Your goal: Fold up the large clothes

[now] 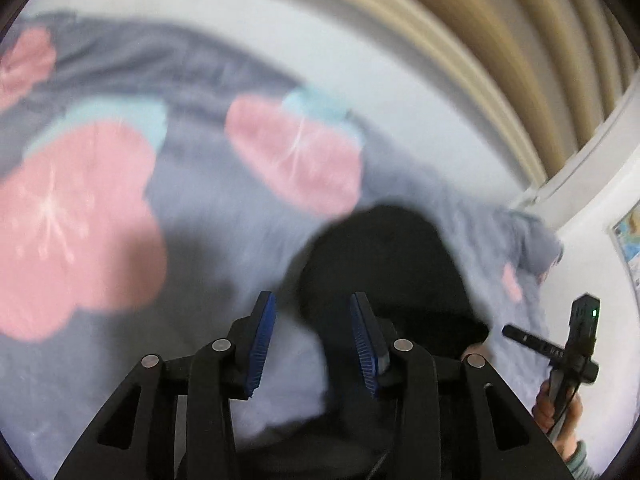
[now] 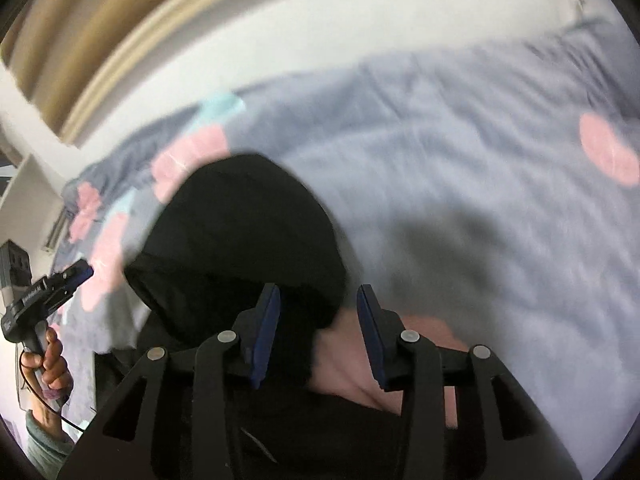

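Note:
A black garment (image 1: 384, 272) lies bunched on a bed, its far edge rounded; both views are blurred. My left gripper (image 1: 313, 300) hovers open over the garment's left edge, with pale sheet and black cloth showing in the gap and nothing between its blue pads (image 1: 262, 340). My right gripper (image 2: 319, 290) is also open, above the garment (image 2: 240, 232) at its right edge, over black cloth and a pink patch. Each view shows the other gripper held in a hand off to the side: the right gripper (image 1: 520, 334) and the left gripper (image 2: 82, 270).
The bed wears a grey-blue sheet (image 1: 208, 200) printed with big pink flowers (image 1: 72, 232), spreading wide to the right of the garment (image 2: 460, 160). Beige curtains (image 1: 520, 40) and a white ledge (image 1: 580, 176) stand beyond the bed's far edge.

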Demonstrator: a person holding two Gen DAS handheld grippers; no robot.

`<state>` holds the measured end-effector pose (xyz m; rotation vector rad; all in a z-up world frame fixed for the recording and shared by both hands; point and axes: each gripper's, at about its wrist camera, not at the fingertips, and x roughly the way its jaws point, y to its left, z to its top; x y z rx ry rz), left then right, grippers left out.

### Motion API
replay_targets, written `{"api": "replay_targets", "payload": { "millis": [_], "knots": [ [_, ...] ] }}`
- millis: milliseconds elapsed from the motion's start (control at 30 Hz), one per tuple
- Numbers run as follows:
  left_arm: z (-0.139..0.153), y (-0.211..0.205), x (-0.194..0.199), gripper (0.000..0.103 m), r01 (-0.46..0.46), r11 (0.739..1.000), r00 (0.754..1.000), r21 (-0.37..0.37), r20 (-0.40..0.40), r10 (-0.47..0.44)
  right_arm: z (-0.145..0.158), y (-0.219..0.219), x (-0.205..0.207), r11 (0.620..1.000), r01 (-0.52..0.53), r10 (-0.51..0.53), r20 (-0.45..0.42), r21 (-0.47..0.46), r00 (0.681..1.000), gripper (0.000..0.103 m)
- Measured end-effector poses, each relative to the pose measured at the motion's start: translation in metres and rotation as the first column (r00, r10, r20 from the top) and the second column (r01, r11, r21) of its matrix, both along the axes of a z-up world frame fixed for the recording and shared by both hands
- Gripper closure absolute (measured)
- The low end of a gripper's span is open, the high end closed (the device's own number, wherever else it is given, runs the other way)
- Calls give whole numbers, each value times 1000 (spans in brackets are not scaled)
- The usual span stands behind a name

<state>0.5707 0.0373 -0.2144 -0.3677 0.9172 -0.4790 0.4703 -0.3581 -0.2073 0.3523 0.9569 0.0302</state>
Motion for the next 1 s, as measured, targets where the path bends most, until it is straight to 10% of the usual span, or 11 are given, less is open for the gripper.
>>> {"api": "replay_targets", "payload": {
  "millis": [133, 367, 533, 1000],
  "knots": [
    [18, -52, 21, 51, 115, 993, 993, 37, 27, -116, 2, 30, 34, 995, -43, 42, -9, -92, 999, 45],
    [-75, -120, 34, 51, 275, 937, 952, 214, -200, -233, -84, 64, 65, 977, -151, 121, -196, -149, 973, 45],
    [-101, -102, 30, 50, 265, 956, 953, 127, -183, -240, -110, 72, 54, 955, -204, 170, -168, -214, 971, 46],
    [-8, -71, 45, 41, 202, 973, 979, 111, 0, -203, -50, 10, 55, 982, -164, 155, -98, -97, 983, 45]
  ]
}}
